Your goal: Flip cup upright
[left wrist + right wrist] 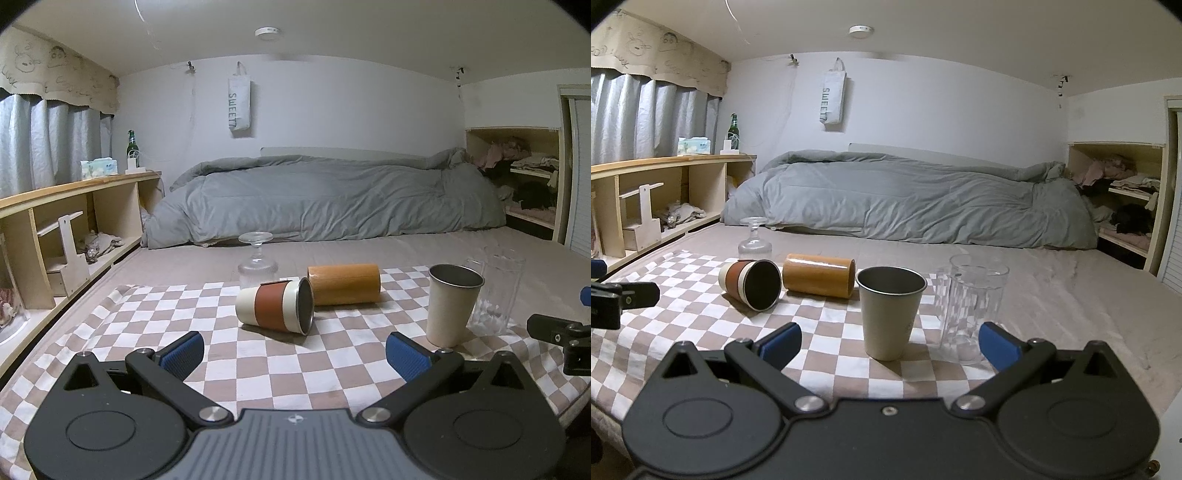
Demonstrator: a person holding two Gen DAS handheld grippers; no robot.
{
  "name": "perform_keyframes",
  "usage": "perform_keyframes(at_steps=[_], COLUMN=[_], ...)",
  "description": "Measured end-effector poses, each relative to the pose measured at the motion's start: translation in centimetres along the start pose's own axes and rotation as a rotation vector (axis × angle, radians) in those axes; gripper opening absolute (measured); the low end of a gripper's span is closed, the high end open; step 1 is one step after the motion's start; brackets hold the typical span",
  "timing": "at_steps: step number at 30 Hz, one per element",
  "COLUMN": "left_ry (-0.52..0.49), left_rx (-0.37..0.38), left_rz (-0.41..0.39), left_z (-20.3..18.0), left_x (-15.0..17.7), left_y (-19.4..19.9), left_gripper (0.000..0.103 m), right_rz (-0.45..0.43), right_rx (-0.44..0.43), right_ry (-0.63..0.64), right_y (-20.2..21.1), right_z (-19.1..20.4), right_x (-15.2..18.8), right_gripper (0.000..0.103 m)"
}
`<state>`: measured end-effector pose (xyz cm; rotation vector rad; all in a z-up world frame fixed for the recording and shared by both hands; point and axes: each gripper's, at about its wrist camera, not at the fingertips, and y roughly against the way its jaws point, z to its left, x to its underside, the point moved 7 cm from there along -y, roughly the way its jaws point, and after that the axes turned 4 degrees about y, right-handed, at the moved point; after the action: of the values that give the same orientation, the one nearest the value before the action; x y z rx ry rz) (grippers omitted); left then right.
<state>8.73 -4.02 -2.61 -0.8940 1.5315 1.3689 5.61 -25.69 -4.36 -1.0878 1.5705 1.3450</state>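
A cream cup with a brown sleeve [275, 308] [751, 282] lies on its side on the checkered cloth [147, 332] [831, 332], mouth toward me. A wooden cup [345, 283] [820, 275] lies on its side behind it. A metal cup [452, 304] [889, 310] stands upright. A stemmed glass [257, 264] [754, 243] stands upside down at the back. A clear tumbler [498, 291] [971, 306] stands upright at the right. My left gripper [295, 354] is open and empty, just in front of the sleeved cup. My right gripper [890, 345] is open and empty, just in front of the metal cup.
The cloth lies on a bed with a grey duvet [325, 195] [905, 199] bunched at the far end. Wooden shelves [74, 221] [665, 188] run along the left. An open closet with clothes [524, 173] [1123, 199] is at the right.
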Motion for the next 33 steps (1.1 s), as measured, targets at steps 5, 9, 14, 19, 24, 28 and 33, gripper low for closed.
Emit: perform_keyframes(at_steps=[5, 9, 14, 19, 24, 28, 33], left_ry=[0.008, 0.003, 0.001, -0.002, -0.003, -0.004, -0.006], left_rx=[0.006, 0.007, 0.006, 0.006, 0.008, 0.006, 0.008], left_rz=[0.003, 0.001, 0.001, 0.009, 0.011, 0.011, 0.013], left_z=[-0.20, -0.29, -0.34, -0.29, -0.25, -0.25, -0.32], left_x=[0.06, 0.01, -0.01, 0.05, 0.09, 0.11, 0.18], left_y=[-0.16, -0.24, -0.25, -0.31, -0.26, -0.24, -0.27], left_gripper=[0.103, 0.103, 0.103, 0.103, 0.103, 0.103, 0.103], right_rz=[0.000, 0.000, 0.000, 0.000, 0.000, 0.000, 0.000], right_rx=[0.000, 0.001, -0.001, -0.001, 0.000, 0.000, -0.001], right_ry=[-0.001, -0.001, -0.003, -0.002, -0.003, -0.003, -0.003], right_y=[0.02, 0.04, 0.03, 0.05, 0.05, 0.05, 0.05], right_z=[0.02, 0.00, -0.01, 0.00, 0.01, 0.00, 0.02], right_x=[0.01, 0.03, 0.04, 0.04, 0.04, 0.04, 0.03], right_gripper=[0.103, 0.103, 0.103, 0.103, 0.103, 0.103, 0.103])
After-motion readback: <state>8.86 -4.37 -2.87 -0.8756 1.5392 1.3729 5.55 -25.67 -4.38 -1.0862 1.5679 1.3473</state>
